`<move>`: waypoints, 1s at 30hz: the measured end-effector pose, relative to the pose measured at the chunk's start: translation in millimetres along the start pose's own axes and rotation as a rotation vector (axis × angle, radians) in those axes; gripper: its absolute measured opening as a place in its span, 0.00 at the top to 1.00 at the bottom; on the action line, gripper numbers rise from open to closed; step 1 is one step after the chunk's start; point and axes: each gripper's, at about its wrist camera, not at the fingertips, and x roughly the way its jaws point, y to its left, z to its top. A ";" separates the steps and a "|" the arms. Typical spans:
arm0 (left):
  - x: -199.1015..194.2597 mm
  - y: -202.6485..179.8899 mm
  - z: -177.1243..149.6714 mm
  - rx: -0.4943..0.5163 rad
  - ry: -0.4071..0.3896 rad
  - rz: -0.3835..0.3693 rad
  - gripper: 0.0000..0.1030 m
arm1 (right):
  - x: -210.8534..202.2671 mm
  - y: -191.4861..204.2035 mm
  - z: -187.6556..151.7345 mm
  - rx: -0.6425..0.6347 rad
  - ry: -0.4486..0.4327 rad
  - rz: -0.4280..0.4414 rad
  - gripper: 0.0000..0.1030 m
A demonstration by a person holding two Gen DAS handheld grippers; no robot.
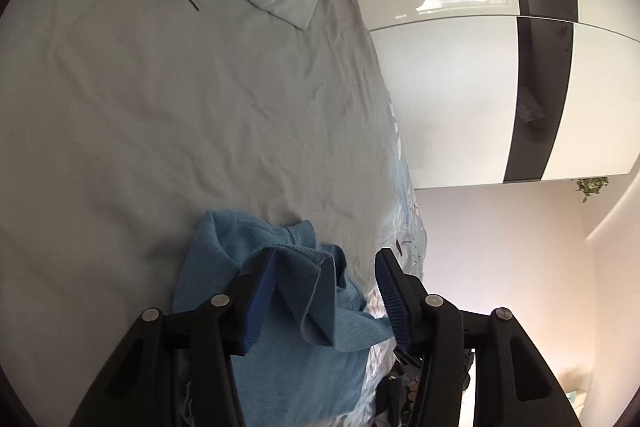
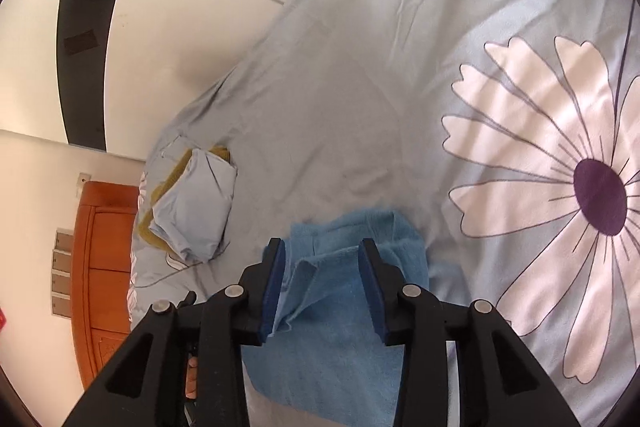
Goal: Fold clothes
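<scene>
Below, both wrist views: the blue garment (image 1: pixel 288 307) lies on the bed (image 1: pixel 160 107), bunched between both tools. The left gripper (image 1: pixel 326 291) and right gripper (image 2: pixel 322 285) stand spread apart, straddling raised folds, likely to pinch edges. Folded clothes (image 2: pixel 196 203) sit at nine o'clock; bare bedding toward twelve leaves room.

Right wrist: towel (image 2: pixel 344 307) on duvet (image 2: pixel 360 107) at 6 o'clock, between open fingers; folded stack (image 2: pixel 196 203) at 9 o'clock.
</scene>
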 end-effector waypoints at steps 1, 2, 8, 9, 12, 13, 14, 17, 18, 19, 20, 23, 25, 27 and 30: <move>-2.7 -1.1 -0.7 0.006 -0.008 0.000 0.46 | -1.0 -1.8 0.1 0.007 -0.001 -0.006 0.61; -5.3 -2.2 -1.5 0.012 -0.017 0.000 0.46 | -2.1 -3.9 0.0 0.013 -0.002 -0.012 0.61; -16.7 -5.9 -22.9 0.120 -0.036 0.122 0.42 | -13.2 -20.6 -16.4 0.008 0.001 -0.053 0.61; -13.9 -5.7 -29.4 0.148 -0.020 0.163 0.42 | -13.9 -21.5 -20.2 0.001 0.005 -0.060 0.61; -2.5 -2.5 -45.5 0.240 0.017 0.290 0.42 | -10.8 -20.6 -30.2 -0.043 0.037 -0.100 0.61; 2.9 -0.3 -48.6 0.272 0.024 0.336 0.42 | -9.7 -19.9 -32.1 -0.055 0.045 -0.114 0.61; 6.8 -0.7 -50.0 0.293 0.029 0.377 0.42 | -8.8 -19.2 -33.9 -0.065 0.052 -0.126 0.61; 16.9 -2.0 -51.9 0.339 0.038 0.463 0.42 | -14.2 -15.8 -39.2 -0.091 0.063 -0.136 0.61; 19.1 -2.5 -51.1 0.344 0.039 0.470 0.42 | -18.3 -14.3 -41.7 -0.106 0.060 -0.136 0.61; 21.3 -3.0 -50.3 0.348 0.039 0.476 0.42 | -22.0 -13.0 -44.3 -0.121 0.058 -0.137 0.61; 23.9 -4.1 -49.7 0.349 0.040 0.477 0.42 | -23.8 -12.9 -46.6 -0.135 0.061 -0.148 0.61; 32.7 -7.7 -46.1 0.351 0.041 0.494 0.42 | -17.6 -13.5 -50.9 -0.184 0.098 -0.193 0.61; 41.1 -12.3 -40.6 0.342 0.043 0.504 0.42 | -1.1 -11.6 -49.5 -0.199 0.124 -0.231 0.61; 45.6 -16.0 -34.1 0.326 0.038 0.518 0.42 | 14.3 -6.5 -43.4 -0.206 0.129 -0.236 0.61; 46.6 -19.1 -22.2 0.296 0.018 0.525 0.42 | 33.1 2.9 -29.5 -0.207 0.112 -0.224 0.61</move>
